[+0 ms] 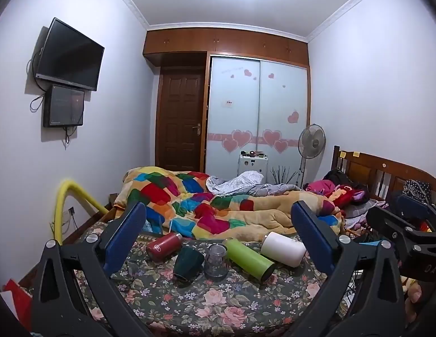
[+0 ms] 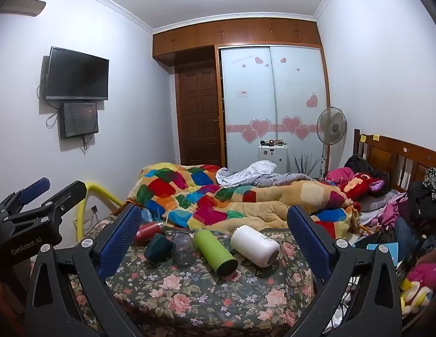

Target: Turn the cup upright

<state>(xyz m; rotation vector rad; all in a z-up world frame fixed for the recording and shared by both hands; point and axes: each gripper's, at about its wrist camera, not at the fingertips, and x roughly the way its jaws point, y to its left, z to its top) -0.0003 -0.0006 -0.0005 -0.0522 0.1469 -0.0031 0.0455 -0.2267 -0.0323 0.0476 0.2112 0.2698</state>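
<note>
The dark green cup (image 1: 187, 262) was seen tipped on the bed (image 1: 218, 303), crowded by a red bottle (image 1: 164, 246) at 10 o'clock and a glass jar (image 1: 215, 261) at 3 o'clock. The fingers of both the left gripper (image 1: 218, 241) and the right gripper (image 2: 215, 241) were spread wide, empty.

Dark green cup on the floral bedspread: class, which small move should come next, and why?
Probably ease the left tool forward and down toward the dark green cup. It lies tipped over beside the clear glass, both tools are open and hold nothing, and the cup sits nearer the left tool's side.
</note>
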